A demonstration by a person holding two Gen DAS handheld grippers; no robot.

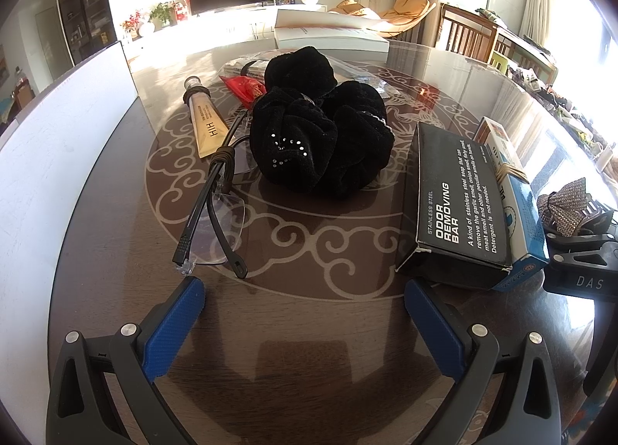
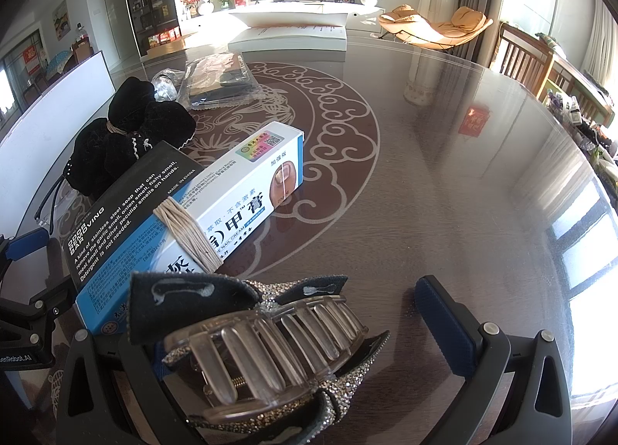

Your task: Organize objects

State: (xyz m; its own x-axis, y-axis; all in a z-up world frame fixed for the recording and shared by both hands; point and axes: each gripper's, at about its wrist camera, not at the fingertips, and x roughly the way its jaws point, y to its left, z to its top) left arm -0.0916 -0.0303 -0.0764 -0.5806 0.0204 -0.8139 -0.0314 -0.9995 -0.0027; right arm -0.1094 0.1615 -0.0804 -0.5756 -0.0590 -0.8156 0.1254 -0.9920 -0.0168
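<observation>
My left gripper (image 1: 305, 302) is open and empty, low over the table, just short of the folded glasses (image 1: 216, 213). Beyond them lie black velvet scrunchies (image 1: 320, 136) and a gold cream tube (image 1: 206, 124). A black odor-removing-bar box (image 1: 459, 205) is tied by a band to a blue-white nail cream box (image 1: 517, 213). In the right wrist view a rhinestone bow hair claw clip (image 2: 266, 348) lies between the wide-apart fingers of my right gripper (image 2: 297, 329), against the left finger; the right finger (image 2: 444, 313) stands clear of it. The tied boxes (image 2: 216, 205) are just ahead.
A white board (image 1: 58, 159) stands along the table's left edge. White boxes (image 1: 332, 36) and a clear bag of items (image 2: 220, 78) sit at the far side. A red packet (image 1: 243, 88) lies behind the scrunchies. Dark patterned tabletop (image 2: 444, 175) stretches to the right. Wooden chairs (image 2: 521, 55) stand beyond.
</observation>
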